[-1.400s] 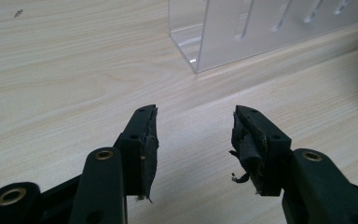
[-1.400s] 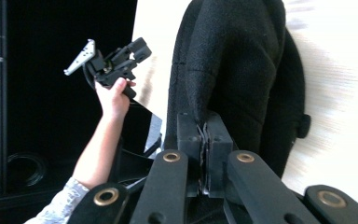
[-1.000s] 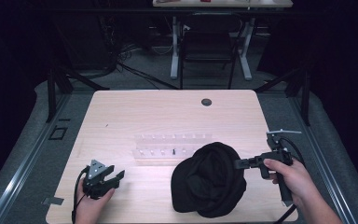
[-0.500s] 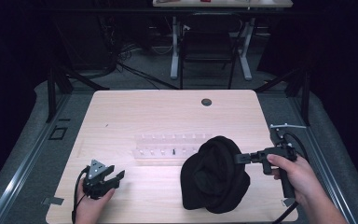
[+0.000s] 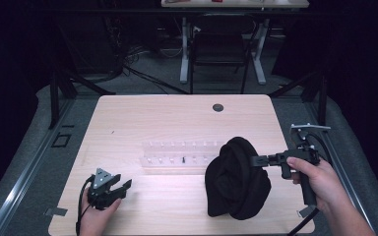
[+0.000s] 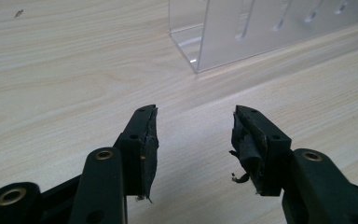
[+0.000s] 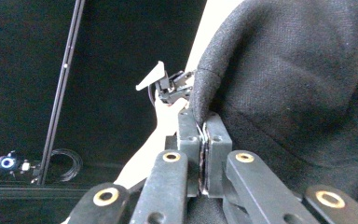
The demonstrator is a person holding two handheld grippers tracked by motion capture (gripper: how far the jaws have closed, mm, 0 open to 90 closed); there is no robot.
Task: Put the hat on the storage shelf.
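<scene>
Now right gripper (image 5: pixel 256 160) jaws pinching black cloth (image 5: pixel 236 179) edge, left gripper (image 5: pixel 120 186) jaws wide

The clear rack (image 6: pixel 242 32) is cut off by the top and right edges of the left gripper view, and in the high view its right end is hidden behind the black cloth (image 5: pixel 237 179). What the small dark item in the rack (image 5: pixel 183 159) is cannot be told at that size. In the right gripper view, the cloth is cropped by the top and right edges, and most of the left gripper (image 7: pixel 170 86) is hidden behind it.
</scene>
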